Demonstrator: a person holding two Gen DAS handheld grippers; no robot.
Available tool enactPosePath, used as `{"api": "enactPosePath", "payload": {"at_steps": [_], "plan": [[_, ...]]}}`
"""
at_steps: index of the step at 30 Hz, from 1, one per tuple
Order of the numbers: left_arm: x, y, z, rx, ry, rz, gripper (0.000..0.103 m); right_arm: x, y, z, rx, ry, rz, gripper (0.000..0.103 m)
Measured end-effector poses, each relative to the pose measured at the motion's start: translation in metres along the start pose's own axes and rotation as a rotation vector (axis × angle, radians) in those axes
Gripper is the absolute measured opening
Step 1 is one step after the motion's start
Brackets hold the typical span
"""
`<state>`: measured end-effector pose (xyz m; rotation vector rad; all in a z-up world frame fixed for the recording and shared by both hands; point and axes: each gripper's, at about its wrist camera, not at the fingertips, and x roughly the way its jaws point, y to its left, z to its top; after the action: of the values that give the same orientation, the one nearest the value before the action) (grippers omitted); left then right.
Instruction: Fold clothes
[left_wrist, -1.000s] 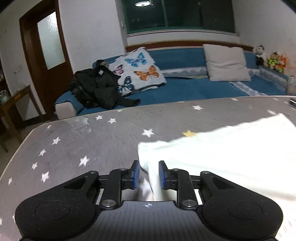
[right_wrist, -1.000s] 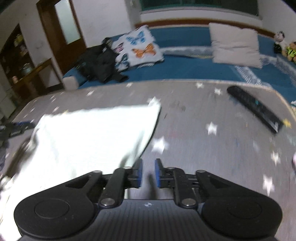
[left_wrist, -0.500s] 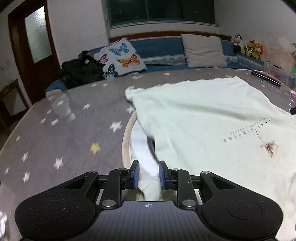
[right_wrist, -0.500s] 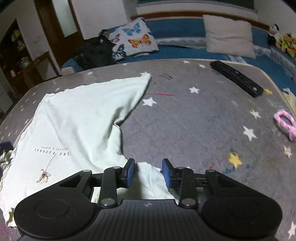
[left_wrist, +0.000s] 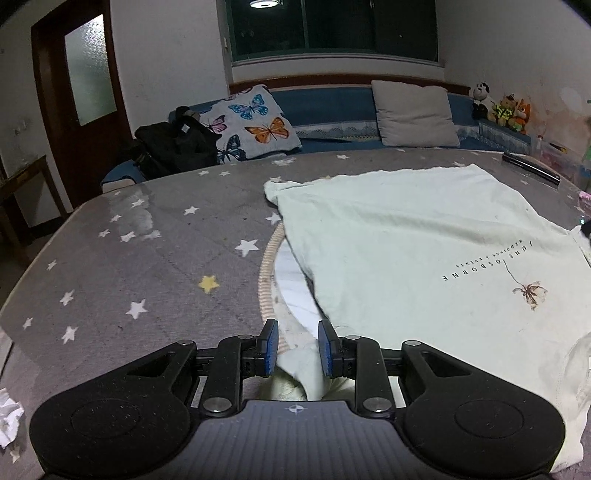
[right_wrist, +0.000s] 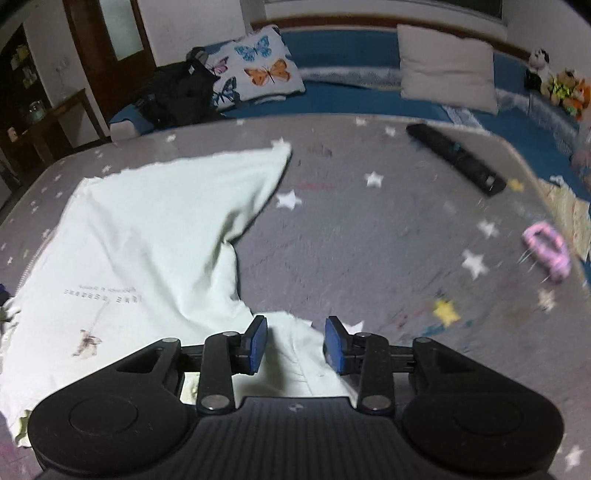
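A pale T-shirt with dark lettering and a small flower print lies spread on the grey star-patterned table. My left gripper is at the shirt's near left corner. A bunched fold of the shirt fills the narrow gap between its blue pads, so it is shut on the cloth. In the right wrist view, the T-shirt runs from the far left to a tongue of cloth under my right gripper. That gripper stands open, its pads well apart, and the cloth lies loose between them.
A round beige-rimmed mat shows under the shirt's left edge. A black remote and a pink hair tie lie on the table's right side. Crumpled paper sits at the near left. A blue sofa with cushions stands behind.
Both grippers came back towards the near edge and laid the shirt out flat. The right gripper let go and has opened wider. The left gripper's gap is unchanged.
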<state>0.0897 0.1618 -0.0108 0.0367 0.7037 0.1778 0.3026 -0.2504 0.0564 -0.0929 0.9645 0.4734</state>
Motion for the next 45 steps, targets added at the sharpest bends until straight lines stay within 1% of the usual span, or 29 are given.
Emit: {"api": "enactPosePath", "payload": {"at_steps": [2, 3, 4, 5, 8, 10, 11, 12, 14, 15, 17, 19, 23, 26, 27, 30, 33, 36, 37, 40, 42, 44, 45], "plan": [[0.000, 0.002, -0.002, -0.003, 0.006, 0.002, 0.027, 0.007, 0.000, -0.005, 0.022, -0.004, 0.007, 0.038], [0.000, 0.003, -0.004, -0.004, 0.011, 0.002, 0.027, 0.007, 0.001, -0.008, 0.018, -0.016, 0.000, 0.034], [0.001, 0.004, -0.005, -0.007, 0.017, 0.002, 0.026, 0.005, 0.004, -0.012, 0.011, -0.028, -0.010, 0.019], [0.003, 0.005, -0.007, -0.010, 0.023, 0.002, 0.023, 0.003, 0.005, -0.014, 0.013, -0.036, -0.018, 0.013], [0.004, 0.005, -0.012, -0.016, 0.031, 0.006, 0.015, -0.015, 0.008, -0.025, 0.022, -0.082, -0.054, 0.007], [0.004, 0.005, -0.015, -0.019, 0.031, 0.005, 0.014, -0.034, 0.009, -0.037, 0.050, -0.111, -0.085, 0.007], [0.004, 0.006, -0.016, -0.020, 0.029, 0.004, 0.014, -0.042, 0.010, -0.043, 0.079, -0.116, -0.099, 0.007], [0.003, 0.007, -0.017, -0.021, 0.027, 0.002, 0.014, -0.044, 0.009, -0.051, 0.103, -0.102, -0.105, 0.008], [0.002, 0.007, -0.018, -0.017, 0.027, 0.003, 0.014, -0.043, 0.008, -0.066, 0.131, -0.055, -0.110, 0.018], [0.001, 0.007, -0.018, -0.014, 0.028, 0.004, 0.013, -0.043, 0.007, -0.072, 0.127, -0.050, -0.115, 0.018], [-0.002, 0.007, -0.019, -0.005, 0.030, 0.005, 0.013, -0.049, 0.007, -0.076, 0.122, -0.067, -0.135, 0.024], [-0.005, 0.010, -0.022, -0.007, 0.032, 0.013, 0.013, -0.056, 0.007, -0.073, 0.122, -0.104, -0.140, 0.025], [-0.010, 0.019, -0.029, -0.031, 0.039, 0.036, 0.013, -0.058, 0.019, -0.062, 0.069, -0.171, -0.135, 0.027], [-0.016, 0.023, -0.036, -0.052, 0.041, 0.042, 0.012, -0.048, 0.027, -0.057, 0.043, -0.192, -0.107, 0.031], [-0.018, 0.024, -0.038, -0.055, 0.041, 0.043, 0.011, -0.044, 0.029, -0.058, 0.035, -0.193, -0.104, 0.031], [-0.024, 0.027, -0.043, -0.062, 0.040, 0.059, 0.011, -0.030, 0.030, -0.062, 0.035, -0.155, -0.079, 0.031], [-0.028, 0.033, -0.045, -0.085, 0.042, 0.086, 0.011, -0.030, 0.027, -0.068, 0.016, -0.143, -0.109, 0.031], [-0.032, 0.039, -0.047, -0.108, 0.045, 0.112, 0.011, -0.037, 0.022, -0.073, 0.039, -0.146, -0.111, 0.031], [-0.033, 0.039, -0.047, -0.112, 0.041, 0.111, 0.011, -0.040, 0.021, -0.074, 0.041, -0.151, -0.113, 0.031], [-0.040, 0.033, -0.040, -0.112, 0.012, 0.061, 0.012, -0.050, 0.024, -0.078, 0.034, -0.167, -0.093, 0.032], [-0.044, 0.029, -0.036, -0.112, -0.008, 0.029, 0.012, -0.054, 0.031, -0.081, 0.012, -0.171, -0.072, 0.034], [-0.046, 0.024, -0.032, -0.109, -0.023, -0.004, 0.015, -0.056, 0.039, -0.084, -0.011, -0.171, -0.056, 0.039], [-0.043, 0.019, -0.029, -0.099, -0.020, -0.020, 0.016, -0.056, 0.042, -0.086, -0.019, -0.170, -0.048, 0.039]]}}
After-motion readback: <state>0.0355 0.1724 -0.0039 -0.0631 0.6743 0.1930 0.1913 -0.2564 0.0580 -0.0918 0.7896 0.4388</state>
